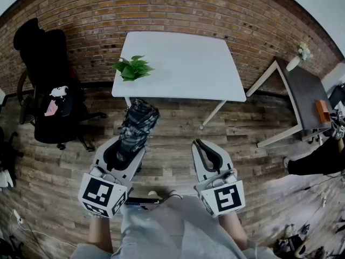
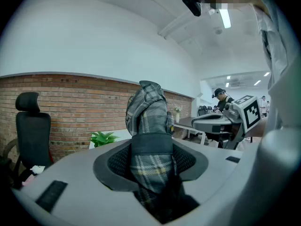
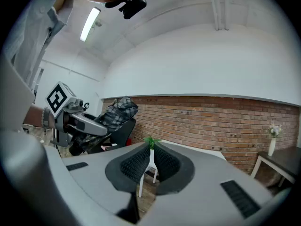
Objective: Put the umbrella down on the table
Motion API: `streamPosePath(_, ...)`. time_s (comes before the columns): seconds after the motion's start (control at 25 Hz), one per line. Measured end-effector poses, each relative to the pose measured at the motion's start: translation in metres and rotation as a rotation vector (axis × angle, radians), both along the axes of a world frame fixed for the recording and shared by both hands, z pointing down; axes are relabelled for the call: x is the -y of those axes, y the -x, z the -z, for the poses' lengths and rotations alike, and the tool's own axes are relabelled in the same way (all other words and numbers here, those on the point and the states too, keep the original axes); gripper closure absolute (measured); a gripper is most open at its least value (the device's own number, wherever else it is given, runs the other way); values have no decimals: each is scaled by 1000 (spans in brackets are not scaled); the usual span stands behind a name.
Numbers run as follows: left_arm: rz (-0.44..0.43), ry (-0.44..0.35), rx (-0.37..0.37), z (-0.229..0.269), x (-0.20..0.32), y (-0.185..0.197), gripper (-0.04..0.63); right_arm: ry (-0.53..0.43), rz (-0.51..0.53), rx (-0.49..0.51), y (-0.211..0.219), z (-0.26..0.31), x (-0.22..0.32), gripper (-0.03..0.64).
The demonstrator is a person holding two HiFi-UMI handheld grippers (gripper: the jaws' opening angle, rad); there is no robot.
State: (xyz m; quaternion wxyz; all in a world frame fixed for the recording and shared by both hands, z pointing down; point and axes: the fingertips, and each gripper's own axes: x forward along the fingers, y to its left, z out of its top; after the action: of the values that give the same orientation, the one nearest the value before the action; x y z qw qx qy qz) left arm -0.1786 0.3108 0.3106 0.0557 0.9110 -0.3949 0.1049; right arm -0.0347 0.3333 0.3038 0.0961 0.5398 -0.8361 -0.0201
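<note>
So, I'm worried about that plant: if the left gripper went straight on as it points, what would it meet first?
Probably the near edge of the white table, just right of the plant. The umbrella held in the left gripper would arrive first. Depth is unclear.

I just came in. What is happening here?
A person stands in front of a white table with a gripper in each hand. The left gripper is closed on a folded plaid umbrella, which is in the air short of the table, not yet on it. The right gripper is shut and holds nothing. A green plant stands on the table near its left edge.
</note>
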Motion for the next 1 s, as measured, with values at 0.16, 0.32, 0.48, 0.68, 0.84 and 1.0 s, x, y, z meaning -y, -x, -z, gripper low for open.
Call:
streamPosePath(0.16, 0, -2, 8, -1, 2, 2, 368, 2, 2, 1, 4, -2, 2, 560)
streamPosePath(0.32, 2, -9, 15, 0, 6, 7, 368, 4, 4, 0, 8, -2, 4, 560)
streamPosePath(0.48, 3, -14, 11, 1, 8, 14, 368, -1, 1, -4, 14, -3, 5, 560)
streamPosePath(0.68, -6, -17, 8, 2, 10, 22, 368, 8, -9, -13, 24, -4, 7, 560)
streamPosePath(0.84, -14, -22, 6, 3, 8, 31, 368, 2, -25, -1, 32, -1, 3, 560)
streamPosePath(1.0, -36, -28, 9, 1, 5, 38, 368, -7, -58, -1, 36, -3, -3, 560)
